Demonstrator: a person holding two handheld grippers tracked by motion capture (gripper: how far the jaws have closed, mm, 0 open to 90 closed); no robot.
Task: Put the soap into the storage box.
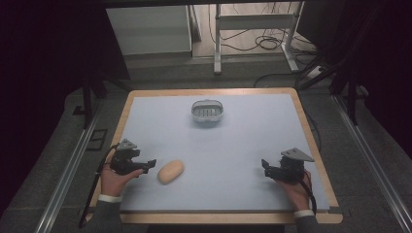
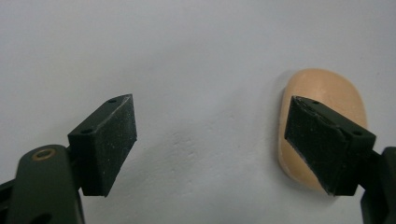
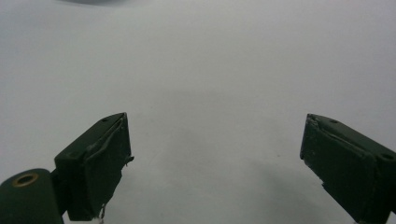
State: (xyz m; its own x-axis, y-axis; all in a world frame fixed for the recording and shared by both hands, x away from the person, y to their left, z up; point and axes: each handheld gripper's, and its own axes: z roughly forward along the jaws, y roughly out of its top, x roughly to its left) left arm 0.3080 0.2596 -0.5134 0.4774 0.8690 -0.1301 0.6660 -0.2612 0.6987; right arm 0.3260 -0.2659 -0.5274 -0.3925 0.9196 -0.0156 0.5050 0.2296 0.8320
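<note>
A tan oval bar of soap lies on the pale blue mat near the front left. My left gripper is just left of it, open, with nothing between its jaws. In the left gripper view the soap sits partly behind the right jaw, off to the side of the gap, and the left gripper stands wide. A small grey soap dish rests at the far middle of the mat. My right gripper hovers open at the front right over bare mat.
The mat lies on a wooden table whose rim shows around it. Metal rails run along both sides of the table. Beyond the far edge stand a white desk frame and cables on the floor.
</note>
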